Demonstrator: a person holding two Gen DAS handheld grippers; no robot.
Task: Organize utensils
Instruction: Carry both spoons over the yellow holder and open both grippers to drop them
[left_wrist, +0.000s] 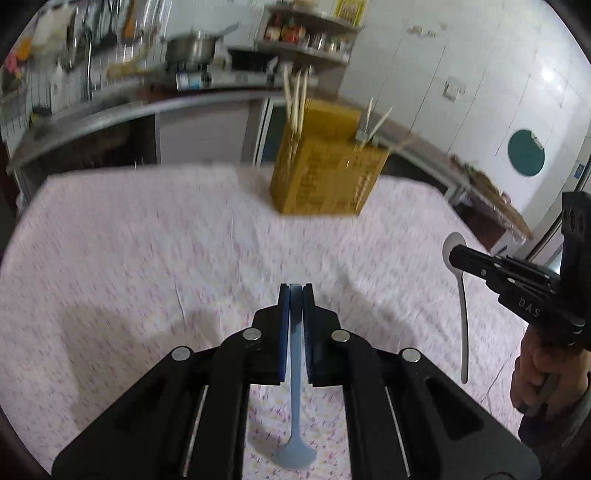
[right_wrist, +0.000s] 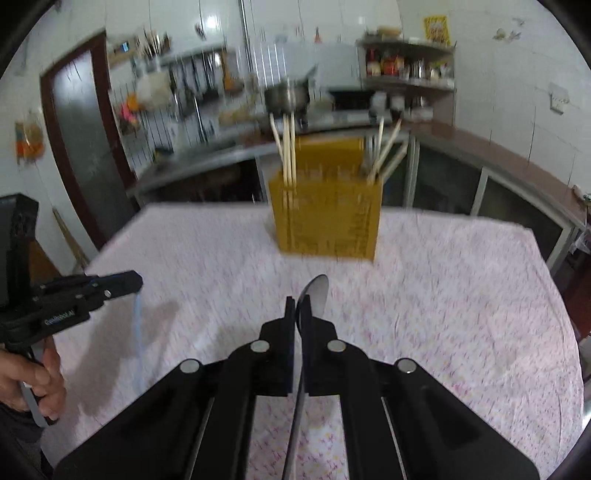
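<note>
- 2 spoons are lifted above the table: 1 pale blue plastic spoon (left_wrist: 295, 387) and 1 shiny metal spoon (right_wrist: 316, 295).
- The blue spoon hangs handle-up, bowl down, its long axis near vertical, pinched by the left gripper (left_wrist: 295, 290).
- The metal spoon points bowl-up toward the holder, its slim handle trailing down, pinched by the right gripper (right_wrist: 297, 306).
- 1 yellow perforated box-shaped utensil holder (right_wrist: 327, 218) stands at the far side, well apart from both spoons.
- About 3 pale chopsticks (right_wrist: 286, 147) stand upright at its left; more lean at its right, count unclear.
- A pink-flecked tablecloth (left_wrist: 147, 258) covers the table.
</note>
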